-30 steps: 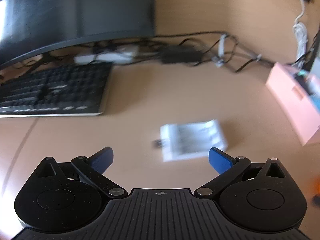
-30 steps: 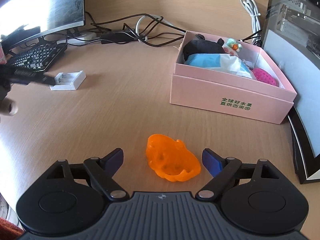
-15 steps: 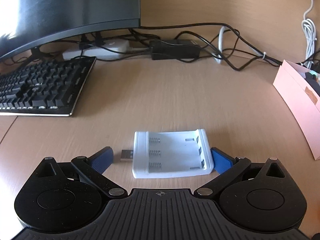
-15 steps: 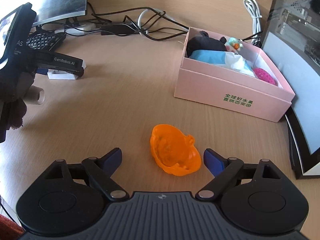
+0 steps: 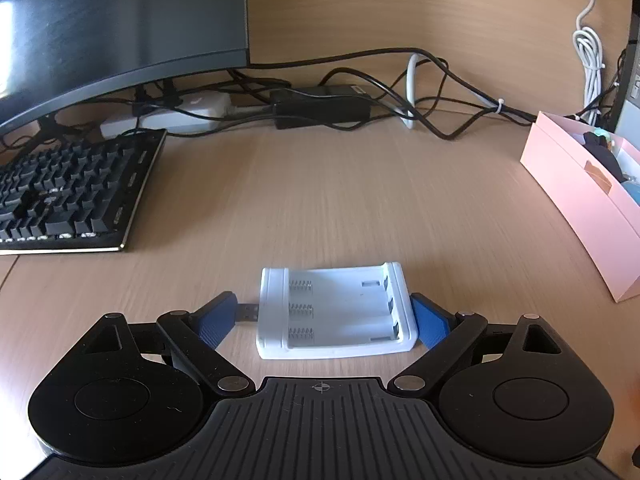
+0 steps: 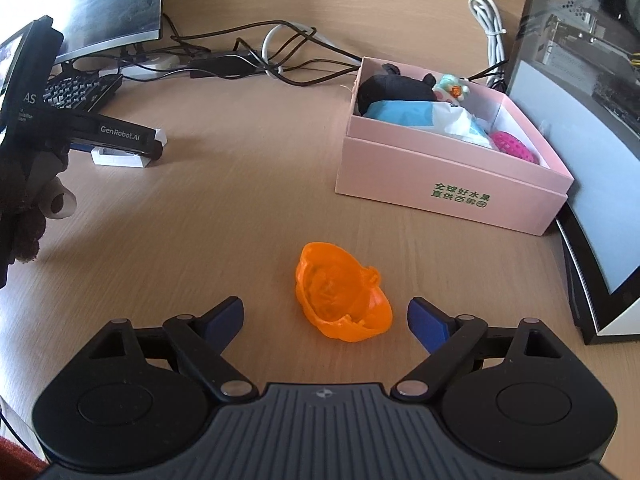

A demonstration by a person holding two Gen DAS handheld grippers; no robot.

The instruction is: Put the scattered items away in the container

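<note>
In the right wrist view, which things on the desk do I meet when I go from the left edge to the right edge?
Keyboard → white battery charger → orange plastic toy → pink box → computer case.

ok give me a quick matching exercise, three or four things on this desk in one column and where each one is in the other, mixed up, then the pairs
Things:
1. white battery charger
2. orange toy
3. black plush
4. keyboard

Places:
A. inside the pink box
B. under the curved monitor, at the left of the desk
C. between the closing jaws of the left gripper
D. on the bare desk in front of the right gripper, jaws open

Pairs: 1-C, 2-D, 3-A, 4-B
</note>
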